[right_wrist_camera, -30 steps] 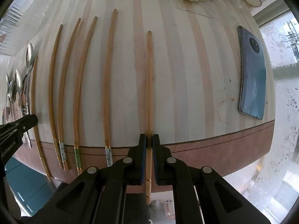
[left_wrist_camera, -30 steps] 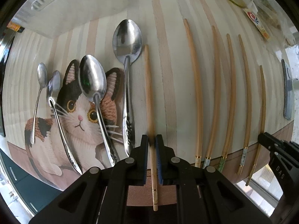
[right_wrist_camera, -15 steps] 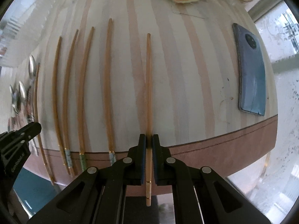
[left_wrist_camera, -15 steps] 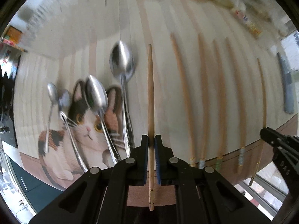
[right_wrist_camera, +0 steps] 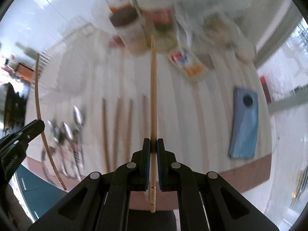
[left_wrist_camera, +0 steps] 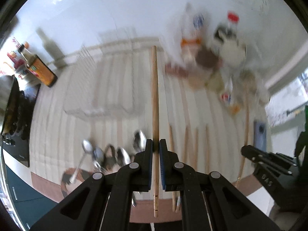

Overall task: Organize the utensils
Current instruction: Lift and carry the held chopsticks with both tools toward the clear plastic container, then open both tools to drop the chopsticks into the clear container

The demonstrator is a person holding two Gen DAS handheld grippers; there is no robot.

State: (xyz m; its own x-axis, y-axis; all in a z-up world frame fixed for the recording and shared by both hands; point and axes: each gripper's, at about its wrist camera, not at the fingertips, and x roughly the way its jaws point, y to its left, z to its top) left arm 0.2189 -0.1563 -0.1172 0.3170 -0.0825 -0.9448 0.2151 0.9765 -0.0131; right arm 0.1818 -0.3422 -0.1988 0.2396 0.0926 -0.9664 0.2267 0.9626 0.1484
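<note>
My left gripper (left_wrist_camera: pixel 156 144) is shut on a wooden chopstick (left_wrist_camera: pixel 155 96) and holds it lifted above the striped table, pointing away. My right gripper (right_wrist_camera: pixel 153 143) is shut on another chopstick (right_wrist_camera: pixel 153 88), also lifted. Several more chopsticks (left_wrist_camera: pixel 189 144) lie in a row on the table below, also seen in the right wrist view (right_wrist_camera: pixel 117 127). Several metal spoons (left_wrist_camera: pixel 123 154) lie on a cat-print mat at lower left. A clear plastic tray (left_wrist_camera: pixel 102 92) sits beyond them. The right gripper shows in the left view (left_wrist_camera: pixel 248 152), the left gripper in the right view (right_wrist_camera: pixel 36 127).
A dark sauce bottle (left_wrist_camera: pixel 38 67) stands at far left. Blurred jars and packets (left_wrist_camera: pixel 209 57) crowd the back of the table. A blue phone (right_wrist_camera: pixel 243 125) lies at the right. The table's brown front edge (right_wrist_camera: pixel 240 171) runs below.
Both grippers have risen and tilted up with their chopsticks off the table. The view now takes in the tray, the back wall and the jars. The scene is motion-blurred.
</note>
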